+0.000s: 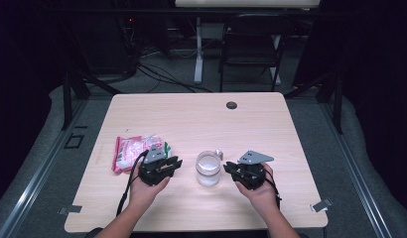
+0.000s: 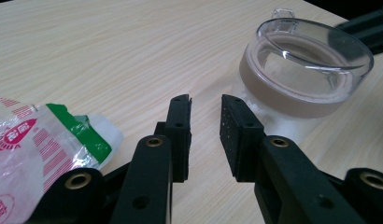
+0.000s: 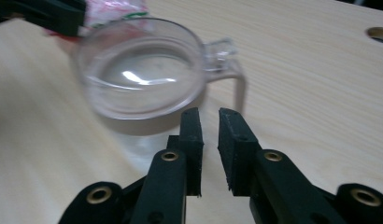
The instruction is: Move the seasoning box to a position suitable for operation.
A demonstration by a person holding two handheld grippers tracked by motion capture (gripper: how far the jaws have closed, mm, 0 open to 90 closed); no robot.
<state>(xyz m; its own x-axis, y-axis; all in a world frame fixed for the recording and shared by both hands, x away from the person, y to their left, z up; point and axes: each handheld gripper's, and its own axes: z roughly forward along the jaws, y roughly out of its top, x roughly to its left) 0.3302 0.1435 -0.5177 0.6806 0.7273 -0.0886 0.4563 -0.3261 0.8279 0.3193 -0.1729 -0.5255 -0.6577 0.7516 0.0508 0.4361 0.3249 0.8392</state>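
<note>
Clear glass mug (image 1: 208, 168) w/ side handle and white stuff in the bottom sits upright on the pale wooden table (image 1: 201, 119), front-centre, between the two grippers and apart from both. Table's the biggest thing here, w/ a dark round grommet hole (image 1: 232, 105) near its far edge. Next down: red-and-white plastic packet w/ green trim (image 1: 137, 150), lying flat to the left, just beside the left gripper (image 1: 168, 165). Left gripper's jaws stand slightly apart w/ nothing between them (bare tabletop in the gap), mug just ahead to one side in the left gripper view (image 2: 301, 70). Right gripper (image 1: 233, 170) same deal: narrow gap, not pinching anything, tips just short of the mug's base (image 3: 143, 70).
</note>
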